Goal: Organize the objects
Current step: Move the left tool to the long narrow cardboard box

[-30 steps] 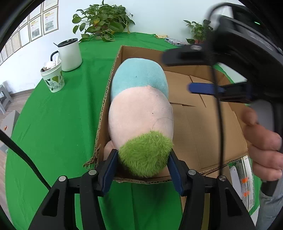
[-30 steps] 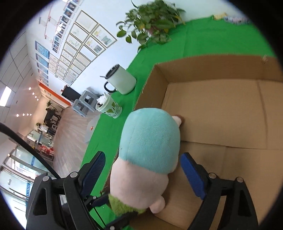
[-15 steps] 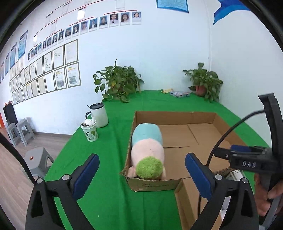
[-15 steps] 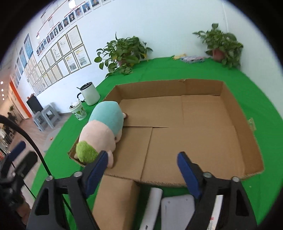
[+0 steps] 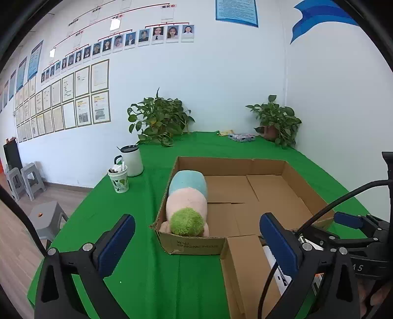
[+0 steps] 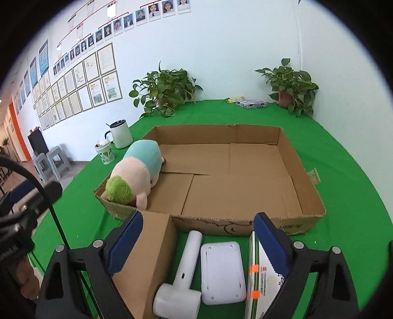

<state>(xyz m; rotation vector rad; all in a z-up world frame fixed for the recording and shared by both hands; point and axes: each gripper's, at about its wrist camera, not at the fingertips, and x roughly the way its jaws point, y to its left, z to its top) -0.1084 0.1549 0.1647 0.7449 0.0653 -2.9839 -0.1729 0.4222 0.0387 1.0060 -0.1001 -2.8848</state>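
Office interior, white wall hung with rows of framed certificates (image 5: 73, 98) and a staff photo chart (image 5: 147, 36), blue notice poster (image 5: 236, 11), potted plants (image 5: 159, 120) on a green-covered surface (image 5: 147, 270), grey stools (image 5: 23, 179), wood-look floor

Pink, teal, green-tufted plush toy (image 5: 188, 206); brown cardboard box (image 5: 270, 196).
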